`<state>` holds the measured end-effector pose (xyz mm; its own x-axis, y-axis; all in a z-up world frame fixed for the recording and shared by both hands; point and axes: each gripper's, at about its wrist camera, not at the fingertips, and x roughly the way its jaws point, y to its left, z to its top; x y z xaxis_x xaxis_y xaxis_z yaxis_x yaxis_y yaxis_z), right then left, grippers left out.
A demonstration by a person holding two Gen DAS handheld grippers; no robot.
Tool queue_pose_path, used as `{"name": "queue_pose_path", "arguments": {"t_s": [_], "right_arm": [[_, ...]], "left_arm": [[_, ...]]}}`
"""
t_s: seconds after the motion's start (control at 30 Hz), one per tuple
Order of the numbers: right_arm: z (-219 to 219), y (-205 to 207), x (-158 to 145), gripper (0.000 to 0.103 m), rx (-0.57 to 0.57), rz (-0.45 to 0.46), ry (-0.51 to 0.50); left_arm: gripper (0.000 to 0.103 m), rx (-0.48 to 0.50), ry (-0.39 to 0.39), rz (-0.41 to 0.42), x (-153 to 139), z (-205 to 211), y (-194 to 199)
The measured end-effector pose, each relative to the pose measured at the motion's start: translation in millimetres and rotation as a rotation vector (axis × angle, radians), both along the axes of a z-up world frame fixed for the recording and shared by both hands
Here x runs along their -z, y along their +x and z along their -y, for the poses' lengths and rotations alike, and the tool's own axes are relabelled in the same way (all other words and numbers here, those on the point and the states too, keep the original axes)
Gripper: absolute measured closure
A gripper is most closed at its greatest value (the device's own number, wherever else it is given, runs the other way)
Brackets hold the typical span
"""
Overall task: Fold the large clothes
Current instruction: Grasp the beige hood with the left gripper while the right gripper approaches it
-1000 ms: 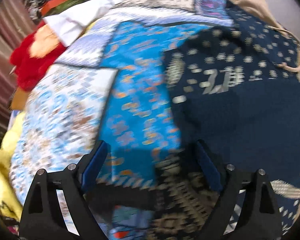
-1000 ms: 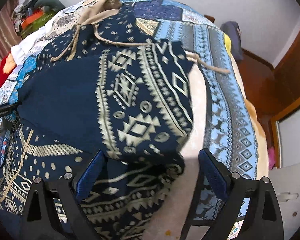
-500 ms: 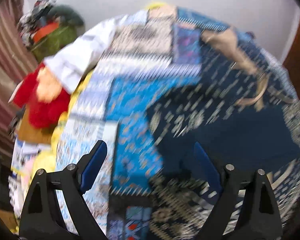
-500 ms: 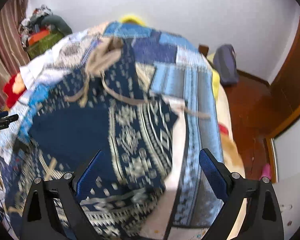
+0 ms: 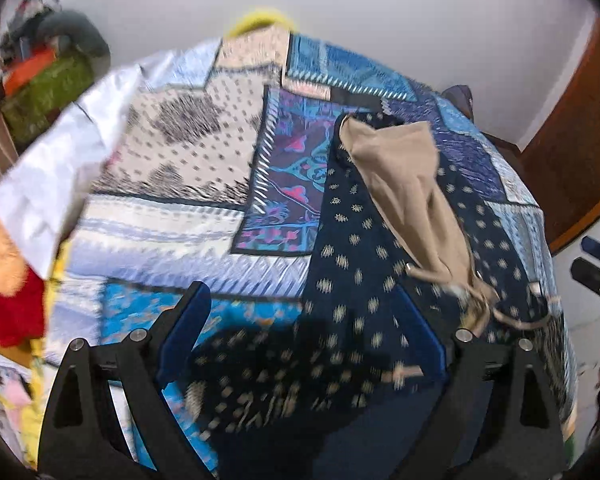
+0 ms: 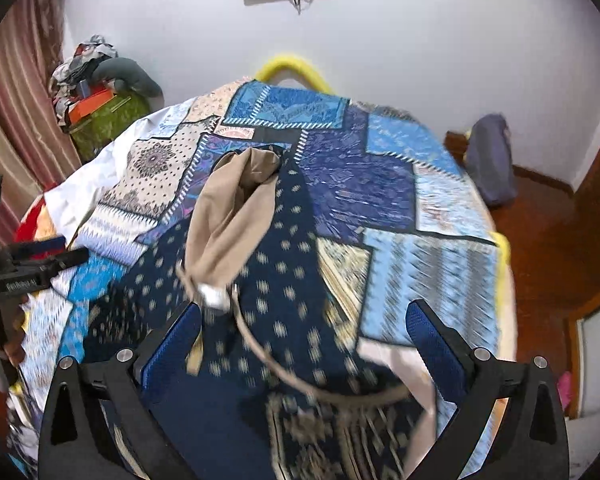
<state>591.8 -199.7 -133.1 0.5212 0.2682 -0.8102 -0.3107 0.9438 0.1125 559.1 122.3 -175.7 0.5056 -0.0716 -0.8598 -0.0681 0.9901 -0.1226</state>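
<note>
**Hoodie spread on the bed, both tongs wide**

A navy patterned hoodie (image 6: 284, 280) lies on the patchwork quilt (image 6: 384, 184), its tan-lined hood (image 6: 232, 216) pointing toward the far wall and a drawstring (image 6: 284, 372) curling over the front. The left gripper (image 5: 300, 332) and the right gripper (image 6: 300, 344) hang above the cloth — jaws spread wide, nothing between them. A white sheet (image 5: 60, 160) drapes the quilt's left edge.
</note>
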Motion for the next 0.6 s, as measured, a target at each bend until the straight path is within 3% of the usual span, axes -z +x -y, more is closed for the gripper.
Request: {"name": "queue_pose_path", "arguments": {"t_s": [0.2,0.27,0.3,0.4,0.43,0.47,0.53,0.6], "right_arm": [[-24.7,74.8,55.3,0.001,0.042,-0.113,0.036],[-30.7,95.8,77.2,0.002,0.058,-0.154,0.040],[-32.7,102.6,85.6,0.006,0.067,-0.170,0.041],[-36.3,121.4,107.6,0.031,0.089,-0.212,0.073],[-35.9,125.5,112.6,0.034,0.105,-0.224,0.103],[-35.9,127.1,113.8,0.037,0.116,-0.219,0.122],[-39.6,126.8,112.6,0.067,0.104,-0.212,0.167],[-46.6,125.1,110.2,0.081,0.078,-0.240,0.197]], "left_arm": [[0.011,-0.049,-0.121,-0.088,52.9,-1.8,52.8],[0.016,-0.065,-0.159,-0.103,65.9,-1.3,62.1],[0.024,-0.071,-0.177,-0.109,72.7,-0.6,65.5],[0.029,-0.088,-0.185,-0.092,81.3,3.8,69.1],[0.033,-0.082,-0.190,-0.077,80.5,6.6,69.0],[0.049,-0.071,-0.210,-0.075,79.7,10.1,69.6],[0.084,-0.053,-0.265,-0.088,77.3,16.8,70.7],[0.095,-0.031,-0.240,-0.104,68.9,27.5,69.9]]}}
